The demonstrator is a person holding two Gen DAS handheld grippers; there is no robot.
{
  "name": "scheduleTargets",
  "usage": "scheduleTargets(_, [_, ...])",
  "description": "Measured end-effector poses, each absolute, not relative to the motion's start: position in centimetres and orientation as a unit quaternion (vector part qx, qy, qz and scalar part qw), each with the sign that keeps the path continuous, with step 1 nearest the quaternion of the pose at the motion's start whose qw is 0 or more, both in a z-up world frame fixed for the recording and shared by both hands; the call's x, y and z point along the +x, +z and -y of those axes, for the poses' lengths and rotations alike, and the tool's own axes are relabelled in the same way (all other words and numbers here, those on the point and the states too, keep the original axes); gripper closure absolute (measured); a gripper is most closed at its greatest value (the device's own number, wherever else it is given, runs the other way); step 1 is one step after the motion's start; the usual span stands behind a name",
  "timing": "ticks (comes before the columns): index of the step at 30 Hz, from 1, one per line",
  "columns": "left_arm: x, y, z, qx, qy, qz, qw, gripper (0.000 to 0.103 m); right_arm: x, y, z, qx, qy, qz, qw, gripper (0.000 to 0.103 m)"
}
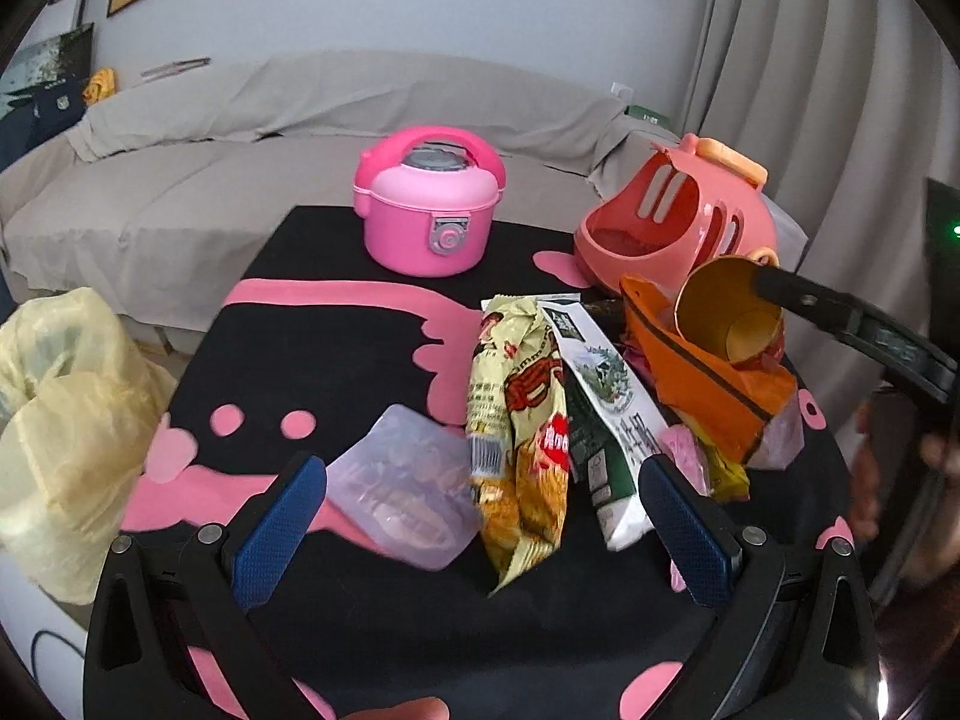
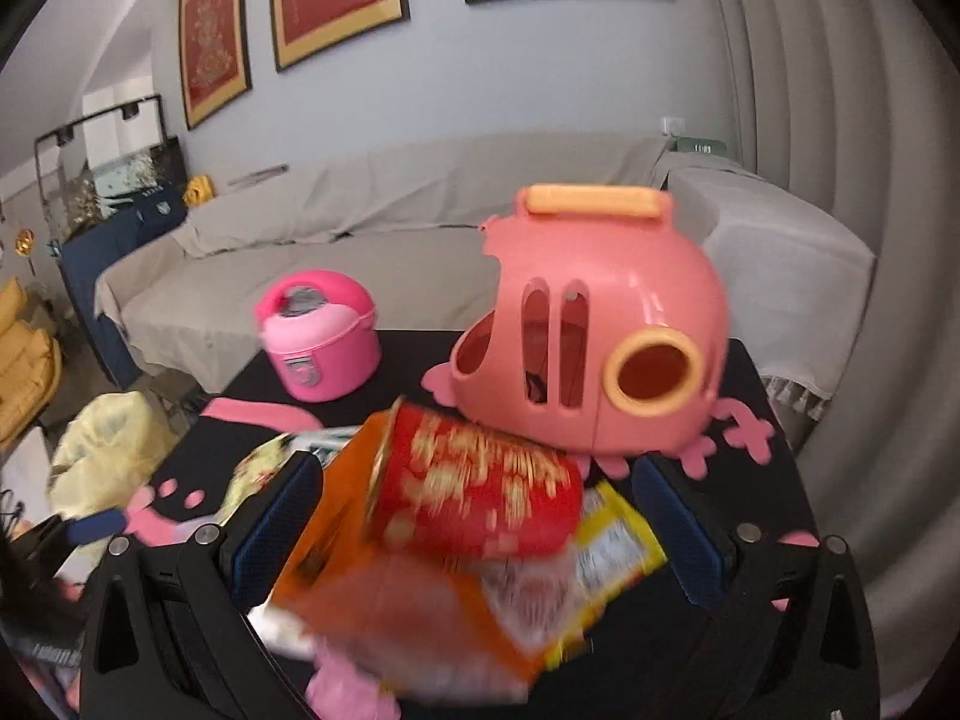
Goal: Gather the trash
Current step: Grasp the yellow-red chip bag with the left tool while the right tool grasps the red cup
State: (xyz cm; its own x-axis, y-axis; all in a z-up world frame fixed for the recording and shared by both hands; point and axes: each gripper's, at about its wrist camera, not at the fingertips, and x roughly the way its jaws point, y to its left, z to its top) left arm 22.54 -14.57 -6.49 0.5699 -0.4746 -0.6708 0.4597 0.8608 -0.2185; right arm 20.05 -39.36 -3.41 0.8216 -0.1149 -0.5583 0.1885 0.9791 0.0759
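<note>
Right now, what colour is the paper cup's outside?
Red with gold print on the paper cup; shows best in the right wrist view.

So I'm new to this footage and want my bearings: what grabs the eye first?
The heap of snack wrappers mid-table, with a red paper cup tipped on its side between the right tongs. Behind stand a pink toy rice cooker and a salmon plastic bin.

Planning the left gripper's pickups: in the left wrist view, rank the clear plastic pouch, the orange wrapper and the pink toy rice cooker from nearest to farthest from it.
1. Clear plastic pouch, just ahead of the left gripper, toward its left finger.
2. Orange wrapper, farther out on the right, under the paper cup.
3. Pink toy rice cooker, at the table's far edge.
</note>
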Motion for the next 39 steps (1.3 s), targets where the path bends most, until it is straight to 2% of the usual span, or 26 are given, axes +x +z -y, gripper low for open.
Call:
scheduleTargets(6, [25.7, -7.7, 16.4, -0.029, -0.265, -0.398, 0.878, 0.0, 22.0, -5.8, 41.6, 0.086, -0.085, -0.33, 0.936, 0.001])
scheduleTargets(10, [27.8, -10.0, 16.8, -0.052, -0.256, -0.43, 0.864, 0.0, 21.0, -7.6, 42.3, 0.079, -0.096, -0.36, 0.925, 0.016])
scheduleTargets(15, [28.7, -11.4, 16.1, -0.066, -0.249, -0.448, 0.856, 0.0, 19.7, -8.5, 42.9, 0.083, -0.105, -0.368, 0.92, 0.018])
scheduleTargets(16, [28.6, -11.4, 16.1, -0.066, -0.249, -0.447, 0.857, 0.0, 19.5, -8.4, 43.0, 0.085, -0.107, -0.365, 0.921, 0.02])
scheduleTargets(18, [28.5, -11.5, 15.9, -0.067, -0.247, -0.448, 0.857, 0.0, 19.4, -8.1, 43.0, 0.081, -0.108, -0.359, 0.924, 0.029])
scheduleTargets(20, [28.4, -11.6, 15.8, -0.065, -0.245, -0.445, 0.859, 0.0, 19.5, -7.7, 42.8, 0.068, -0.108, -0.351, 0.928, 0.053])
scheduleTargets(21, [28.3, -11.6, 16.0, -0.061, -0.244, -0.445, 0.86, 0.0, 19.5, -7.4, 42.6, 0.059, -0.107, -0.35, 0.929, 0.06])
scheduleTargets(23, [28.1, -11.7, 16.3, -0.043, -0.244, -0.444, 0.861, 0.0, 19.6, -7.2, 42.3, 0.05, -0.103, -0.349, 0.93, 0.083])
scheduleTargets(25, [27.8, -11.7, 16.9, -0.021, -0.239, -0.44, 0.865, 0.0, 19.6, -7.0, 42.4, 0.054, -0.095, -0.349, 0.931, 0.09])
scheduleTargets(29, [27.4, -11.9, 16.9, -0.006, -0.235, -0.431, 0.871, 0.0, 19.3, -7.0, 42.5, 0.057, -0.098, -0.347, 0.931, 0.092])
scheduleTargets(35, [27.6, -10.0, 12.8, -0.137, -0.252, -0.415, 0.863, 0.0, 18.5, -6.8, 41.9, 0.042, -0.103, -0.346, 0.931, 0.093])
scheduleTargets(39, [27.8, -9.2, 11.7, -0.133, -0.252, -0.41, 0.867, 0.0, 18.6, -6.4, 41.4, 0.036, -0.1, -0.345, 0.933, 0.093])
